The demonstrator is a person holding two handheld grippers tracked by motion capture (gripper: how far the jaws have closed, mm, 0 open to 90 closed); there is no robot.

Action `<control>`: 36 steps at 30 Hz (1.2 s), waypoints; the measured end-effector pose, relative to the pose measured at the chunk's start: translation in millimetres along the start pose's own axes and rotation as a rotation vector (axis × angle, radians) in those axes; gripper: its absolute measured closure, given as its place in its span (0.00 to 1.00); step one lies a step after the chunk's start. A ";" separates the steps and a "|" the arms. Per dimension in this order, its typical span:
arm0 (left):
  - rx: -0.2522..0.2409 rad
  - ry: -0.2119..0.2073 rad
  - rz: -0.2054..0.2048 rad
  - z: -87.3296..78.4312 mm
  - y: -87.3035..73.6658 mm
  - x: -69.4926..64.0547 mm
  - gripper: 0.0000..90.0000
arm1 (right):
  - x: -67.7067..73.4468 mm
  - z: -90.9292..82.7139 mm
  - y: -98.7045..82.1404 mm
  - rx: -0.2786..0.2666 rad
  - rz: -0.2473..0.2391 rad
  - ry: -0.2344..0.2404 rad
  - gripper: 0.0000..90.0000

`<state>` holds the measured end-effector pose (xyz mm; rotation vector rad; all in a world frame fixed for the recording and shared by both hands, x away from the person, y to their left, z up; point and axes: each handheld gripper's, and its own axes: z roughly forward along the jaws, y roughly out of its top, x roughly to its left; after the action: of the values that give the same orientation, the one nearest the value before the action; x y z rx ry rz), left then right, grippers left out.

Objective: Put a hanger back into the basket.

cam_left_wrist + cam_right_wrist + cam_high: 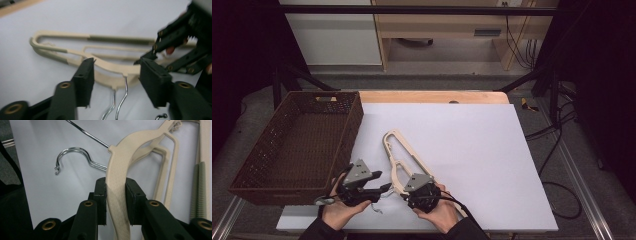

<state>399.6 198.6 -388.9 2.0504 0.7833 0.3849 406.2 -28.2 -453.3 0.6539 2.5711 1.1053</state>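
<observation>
**Cream hangers gripped near the front of the white worktop**

A pair of cream plastic hangers (398, 155) lies stacked on the white sheet, just to the right of the brown basket's front corner and reaching diagonally away from the person. The plastic is matte with a fine pebbled grain on the curved shoulder; a straight bar carries a ribbed, greenish non-slip strip (200, 192). Bright chrome wire hooks (72, 157) leave the neck of the hangers, one curling into an open hook with a small turned-back tip (the left gripper view is somewhat motion-blurred).

The right claw (116, 195) is clenched on the textured shoulder of the top hanger, both black jaws pressed flat against the plastic. Its hand (439, 210) comes in from the bottom edge, beside the near end of the hangers. The left claw (116, 75) is released, its jaws standing wide apart on either side of the hangers' neck and wire stems, touching nothing. The left hand (339, 207) sits just in front of the basket's near right corner, its claw pointing right toward the hangers.

The basket (272, 150) is dark woven wicker, rectangular, with a slotted handle in its far wall. The sheet covers a pale wooden worktop (432, 96). No readable writing is visible.
</observation>
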 end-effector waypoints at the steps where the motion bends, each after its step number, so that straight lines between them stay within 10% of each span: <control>1: -0.036 0.002 -0.016 -5.7 1.5 2.5 0.43 | -0.9 -2.2 0.5 -0.001 -0.005 0.001 0.82; 8: -0.187 0.039 -0.084 -37.1 6.3 19.0 0.26 | -8.5 -20.3 4.8 -0.038 0.008 -0.020 0.84; 15: -0.191 0.059 -0.077 -35.5 4.8 20.9 0.20 | -19.9 -36.9 6.0 -0.061 0.016 -0.065 0.86; 27: -0.181 0.084 -0.038 -30.2 3.6 18.3 0.20 | -51.6 -74.4 -0.4 -0.123 0.055 -0.280 0.96; 31: -0.174 0.083 -0.019 -28.2 3.9 16.1 0.20 | -64.8 -82.7 -6.9 -0.155 0.101 -0.283 0.96; 36: -0.149 0.071 0.030 -26.2 6.1 9.5 0.20 | -68.0 -96.0 -5.3 -0.219 0.118 -0.138 0.96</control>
<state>395.1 218.8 -369.3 1.9197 0.7441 0.5204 424.1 -124.5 -388.1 0.8047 2.2804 1.3075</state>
